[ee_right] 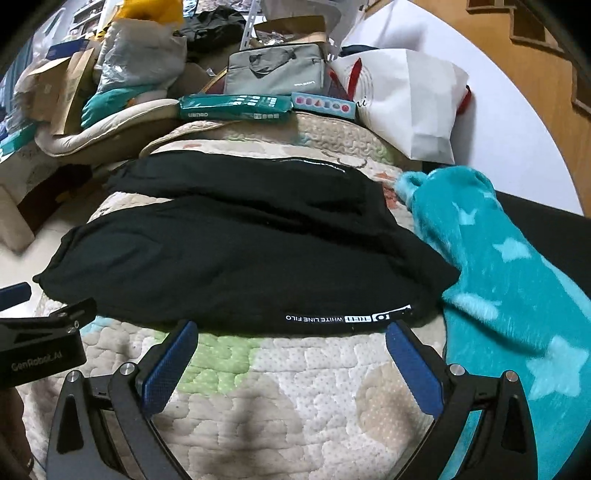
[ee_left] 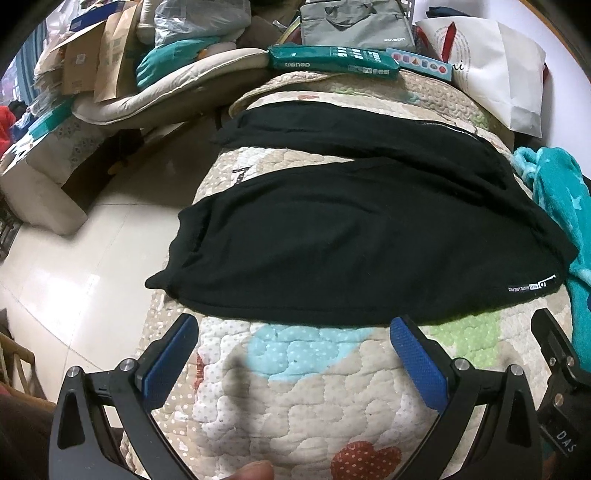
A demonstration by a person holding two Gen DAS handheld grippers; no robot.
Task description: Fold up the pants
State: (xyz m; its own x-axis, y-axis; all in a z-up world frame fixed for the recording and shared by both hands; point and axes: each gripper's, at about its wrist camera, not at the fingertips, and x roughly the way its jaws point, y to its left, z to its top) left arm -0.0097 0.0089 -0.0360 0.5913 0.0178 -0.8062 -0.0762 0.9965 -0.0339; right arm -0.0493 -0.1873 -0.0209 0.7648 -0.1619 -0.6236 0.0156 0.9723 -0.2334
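Black pants lie spread flat on a quilted patterned cover, legs pointing left, waist to the right with white lettering near the near hem. They also show in the right wrist view. My left gripper is open and empty, just short of the pants' near edge. My right gripper is open and empty, just short of the near edge by the white lettering. The right gripper's body shows at the left view's right edge; the left gripper's body shows at the right view's left edge.
A teal star-patterned fleece lies right of the pants, touching them. At the far edge lie a green box, a grey bag and a white paper bag. Cushions and cardboard pile at far left. Tiled floor lies left.
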